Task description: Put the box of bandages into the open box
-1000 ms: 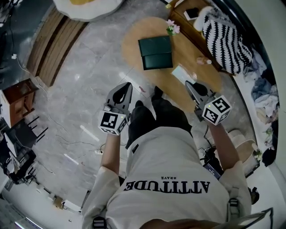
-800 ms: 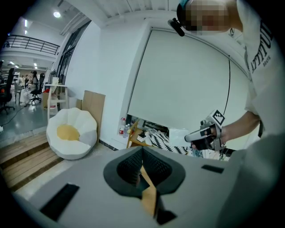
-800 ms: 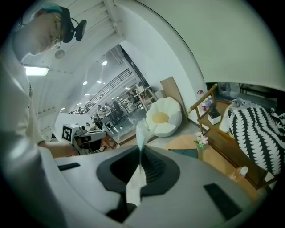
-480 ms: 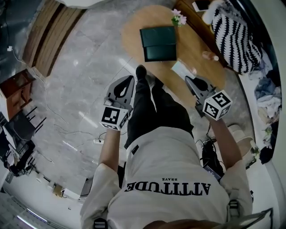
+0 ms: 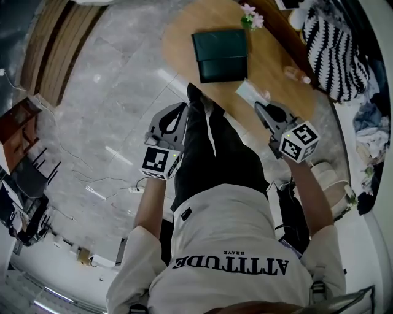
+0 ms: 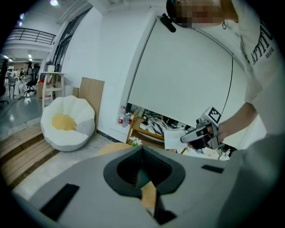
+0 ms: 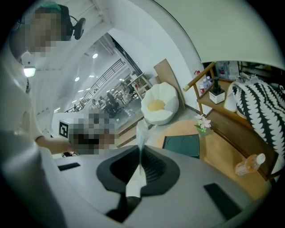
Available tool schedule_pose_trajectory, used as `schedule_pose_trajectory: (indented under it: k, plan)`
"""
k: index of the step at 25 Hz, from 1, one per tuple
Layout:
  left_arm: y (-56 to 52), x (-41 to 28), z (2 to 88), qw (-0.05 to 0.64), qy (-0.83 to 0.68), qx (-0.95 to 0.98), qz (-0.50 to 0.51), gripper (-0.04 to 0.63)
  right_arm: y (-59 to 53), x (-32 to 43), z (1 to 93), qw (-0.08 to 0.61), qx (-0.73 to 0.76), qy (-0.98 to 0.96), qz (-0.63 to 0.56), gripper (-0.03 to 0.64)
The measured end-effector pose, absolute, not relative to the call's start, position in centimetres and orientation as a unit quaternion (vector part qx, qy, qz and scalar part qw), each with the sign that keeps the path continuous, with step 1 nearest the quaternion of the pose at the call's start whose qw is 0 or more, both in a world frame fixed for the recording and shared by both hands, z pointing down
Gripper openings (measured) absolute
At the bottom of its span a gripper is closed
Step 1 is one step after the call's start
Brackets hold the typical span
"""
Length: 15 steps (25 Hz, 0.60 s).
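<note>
The box of bandages [image 5: 250,94], flat and pale, is clamped by its near end in my right gripper [image 5: 262,109], just short of the oval wooden table [image 5: 270,64]. In the right gripper view the box of bandages [image 7: 141,133] shows edge-on, with the jaws of the right gripper [image 7: 140,153] shut on it. The open box [image 5: 220,55] is dark green and lies on the table ahead and to the left; the open box [image 7: 181,145] also shows past the jaws. My left gripper [image 5: 179,110] is shut and holds nothing, off the table's near left.
A small flower pot [image 5: 252,17] stands behind the open box, and a small bottle [image 5: 296,74] lies at the table's right. A striped cushion [image 5: 328,49] rests on the bench beyond. The person's legs [image 5: 209,147] are between the grippers. A white beanbag [image 6: 67,123] is on the floor.
The person has stepped toward the table, so table and green box sit closer to both grippers. The right gripper still grips the bandage box; the left stays shut.
</note>
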<state>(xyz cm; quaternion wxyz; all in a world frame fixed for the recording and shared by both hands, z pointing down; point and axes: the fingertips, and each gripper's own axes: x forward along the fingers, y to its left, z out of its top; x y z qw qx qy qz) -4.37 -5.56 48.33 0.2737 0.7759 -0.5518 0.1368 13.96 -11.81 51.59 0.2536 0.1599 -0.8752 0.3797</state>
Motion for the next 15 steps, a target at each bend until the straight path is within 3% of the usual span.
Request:
schedule_pose_trajectory:
  k: [15]
  plan:
    - [-7.7,-7.0,58.3,0.312,-0.535,0.773,0.139,0.021,-13.1,10.5,63.2,0.287,0.182,-0.840,0.424,0.029]
